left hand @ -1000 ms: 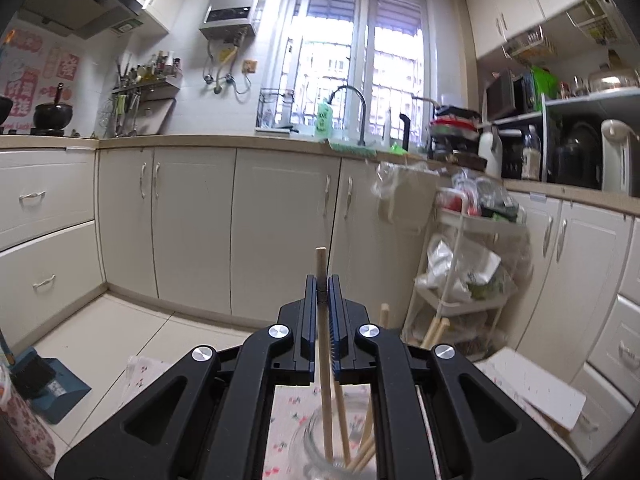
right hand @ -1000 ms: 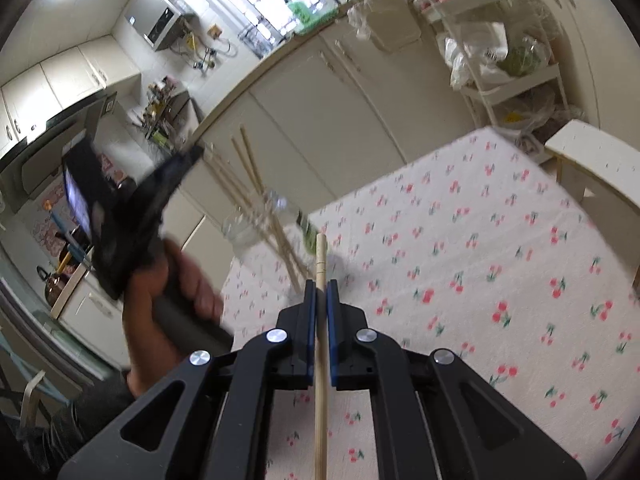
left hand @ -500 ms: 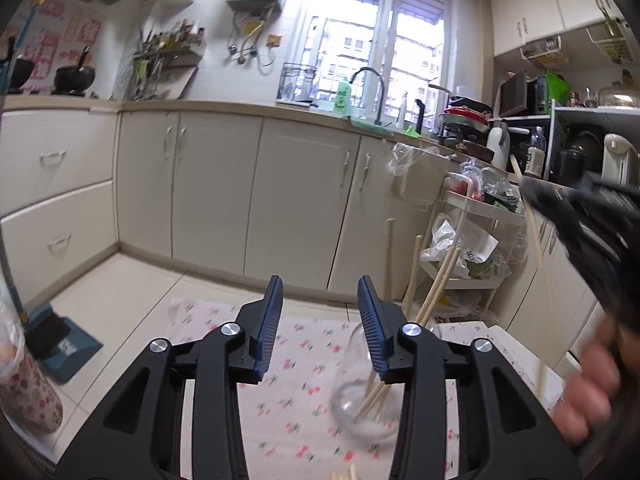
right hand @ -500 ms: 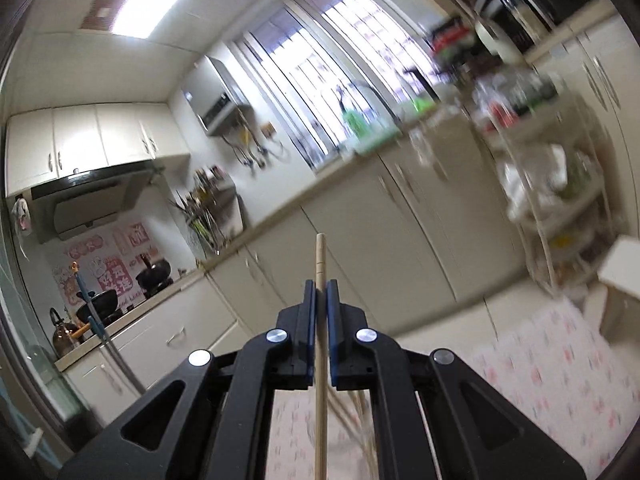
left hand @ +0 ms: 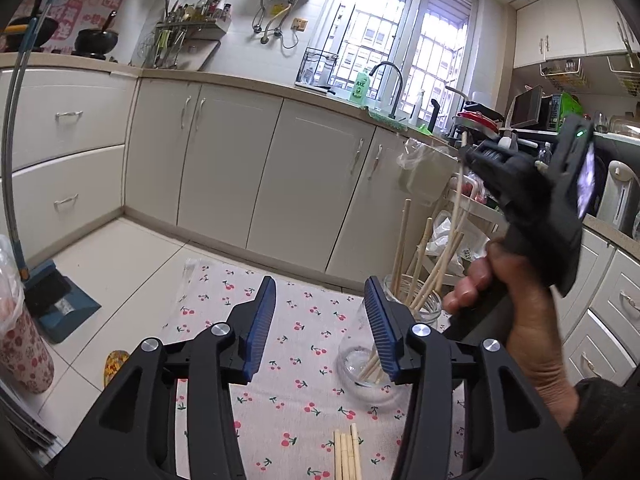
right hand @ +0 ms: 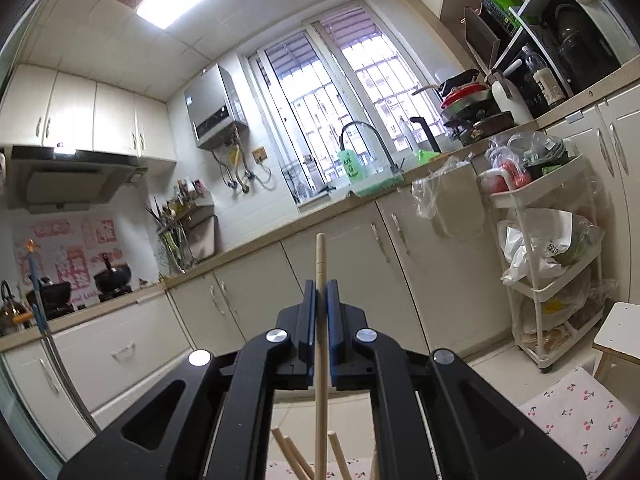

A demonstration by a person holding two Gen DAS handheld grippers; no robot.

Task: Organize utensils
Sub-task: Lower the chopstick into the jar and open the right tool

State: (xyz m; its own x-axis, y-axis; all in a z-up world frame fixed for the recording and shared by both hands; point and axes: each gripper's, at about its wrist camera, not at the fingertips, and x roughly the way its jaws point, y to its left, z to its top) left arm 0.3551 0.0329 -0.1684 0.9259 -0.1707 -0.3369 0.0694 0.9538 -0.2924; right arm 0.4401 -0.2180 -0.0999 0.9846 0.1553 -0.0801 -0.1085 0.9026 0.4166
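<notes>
My left gripper (left hand: 320,312) is open and empty, low over the cherry-print cloth (left hand: 288,360). A clear glass jar (left hand: 390,344) stands just right of it and holds several wooden chopsticks (left hand: 400,248). More loose chopsticks (left hand: 347,456) lie on the cloth at the bottom edge. My right gripper (left hand: 466,152) is above the jar, shut on one chopstick (left hand: 456,216) that points down toward the jar's mouth. In the right wrist view the right gripper (right hand: 321,300) is shut on that upright chopstick (right hand: 320,264); other chopstick tips (right hand: 288,452) show below it.
Cream kitchen cabinets (left hand: 280,184) run along the far wall under a counter with a sink tap (left hand: 386,80). A white trolley (right hand: 552,248) with bags stands at the right. A white stool (right hand: 616,332) is beside the cloth. A blue dustpan (left hand: 60,304) and floral cup (left hand: 24,344) are at the left.
My left gripper let go of its chopstick, opened and drew back from the jar. My right gripper swung up with its chopstick and moved over the jar.
</notes>
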